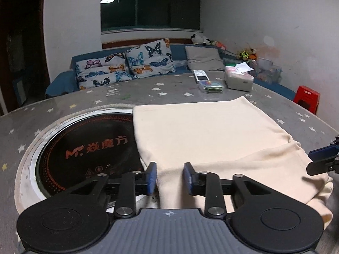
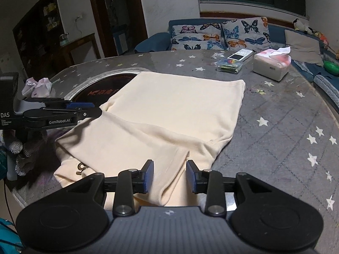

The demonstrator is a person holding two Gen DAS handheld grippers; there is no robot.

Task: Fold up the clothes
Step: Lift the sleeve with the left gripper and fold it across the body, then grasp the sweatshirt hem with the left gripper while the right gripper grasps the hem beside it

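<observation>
A cream garment (image 1: 203,131) lies partly folded on the grey star-patterned table; it also shows in the right wrist view (image 2: 169,116), with a small dark emblem near its near-left corner. My left gripper (image 1: 170,177) is open, its jaws apart over the garment's near left edge, beside the round cooktop. My right gripper (image 2: 169,174) is open, its jaws apart over the garment's near right edge. Nothing is held between either pair of pads. The right gripper's tips show at the right edge of the left wrist view (image 1: 322,160). The left gripper shows at the left of the right wrist view (image 2: 84,109).
A round black induction cooktop (image 1: 84,148) is set into the table, partly under the garment. A tissue box (image 1: 239,78), a remote (image 1: 200,76) and a small clear case (image 1: 211,85) sit at the far side. Crumpled tissue (image 2: 39,86) lies at the left. A sofa with butterfly cushions (image 1: 127,65) stands behind.
</observation>
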